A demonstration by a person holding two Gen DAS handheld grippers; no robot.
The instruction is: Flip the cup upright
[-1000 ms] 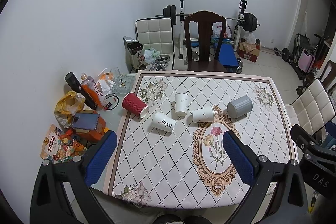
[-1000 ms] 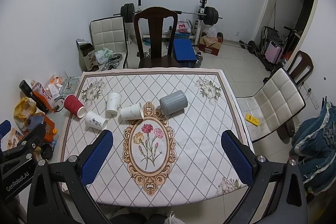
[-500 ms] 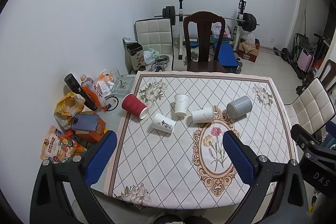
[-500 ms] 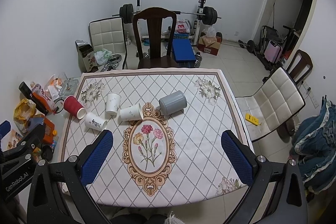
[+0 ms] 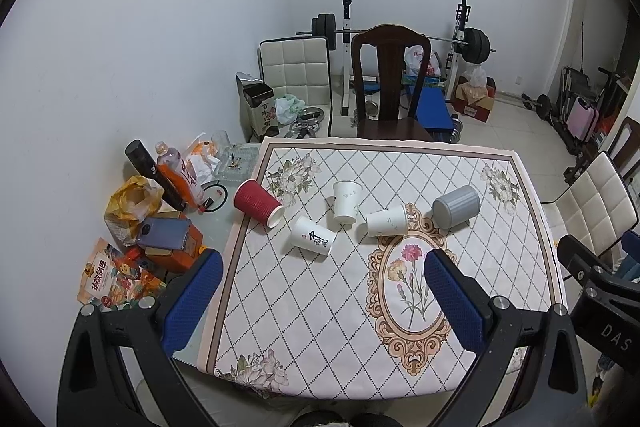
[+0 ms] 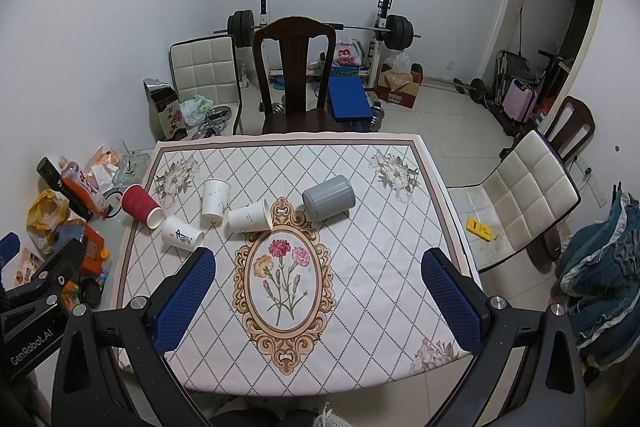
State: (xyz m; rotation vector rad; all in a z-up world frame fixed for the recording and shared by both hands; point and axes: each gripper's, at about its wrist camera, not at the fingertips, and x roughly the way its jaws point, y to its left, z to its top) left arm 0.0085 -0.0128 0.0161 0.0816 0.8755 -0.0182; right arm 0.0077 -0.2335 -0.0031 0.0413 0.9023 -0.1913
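Several cups lie across the far half of the patterned table [image 5: 320, 307]. A red ribbed cup [image 5: 258, 202] lies on its side at the left edge, also in the right wrist view [image 6: 142, 206]. A white cup with a black mark [image 5: 313, 237] [image 6: 182, 234] lies on its side. A white cup [image 5: 346, 203] [image 6: 215, 202] stands upright. Another white cup [image 5: 387, 221] [image 6: 249, 216] and a grey cup [image 5: 456, 206] [image 6: 329, 197] lie on their sides. My left gripper [image 5: 322, 301] and right gripper [image 6: 320, 297] are open and empty, high above the near half of the table.
A dark wooden chair [image 5: 390, 83] stands at the table's far edge. White padded chairs [image 6: 524, 195] stand to the right. Bottles, bags and boxes [image 5: 156, 211] clutter the floor at left. A weight bench and barbell [image 6: 320, 27] stand by the back wall.
Both grippers have drifted slightly; the view has barely shifted. The cups have not moved.
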